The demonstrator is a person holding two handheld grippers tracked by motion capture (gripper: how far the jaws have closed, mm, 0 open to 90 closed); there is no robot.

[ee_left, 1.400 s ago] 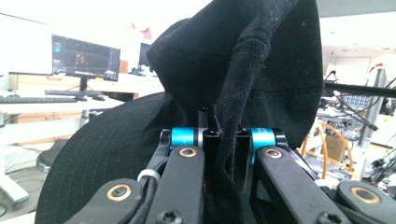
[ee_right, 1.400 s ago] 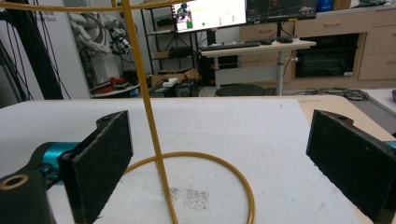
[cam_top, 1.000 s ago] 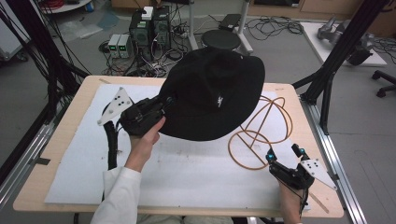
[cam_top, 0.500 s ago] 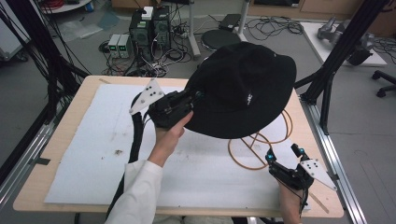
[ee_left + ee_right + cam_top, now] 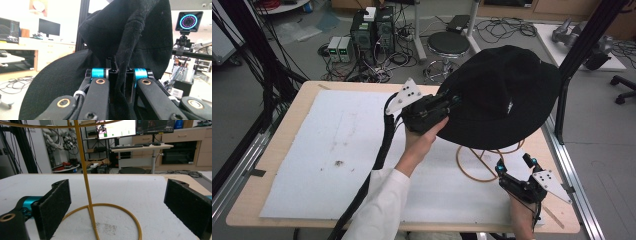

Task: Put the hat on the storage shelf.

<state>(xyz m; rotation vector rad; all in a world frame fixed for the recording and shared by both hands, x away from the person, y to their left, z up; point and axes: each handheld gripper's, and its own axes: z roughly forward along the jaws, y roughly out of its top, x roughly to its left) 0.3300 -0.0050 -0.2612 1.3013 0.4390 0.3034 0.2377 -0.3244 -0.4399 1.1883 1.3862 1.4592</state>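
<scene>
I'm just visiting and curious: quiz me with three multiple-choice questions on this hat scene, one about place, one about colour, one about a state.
1. Where is the hat?
A. flat on the table
B. held up above the wire stand
C. on the stool

2. What colour is the wire stand?
A. yellow-orange
B. blue
C. white

3. How is the right gripper?
A. shut on the hat
B. shut on the stand
C. open

Answers: 1 B, the left gripper carries it over the stand. 2 A, its ring and post look yellow-orange. 3 C, its jaws stand wide apart either side of the post.

I see even, bright overhead lighting, soft shadows, mild blur in all views, and blown-out background behind the hat (image 5: pixel 125 37).
</scene>
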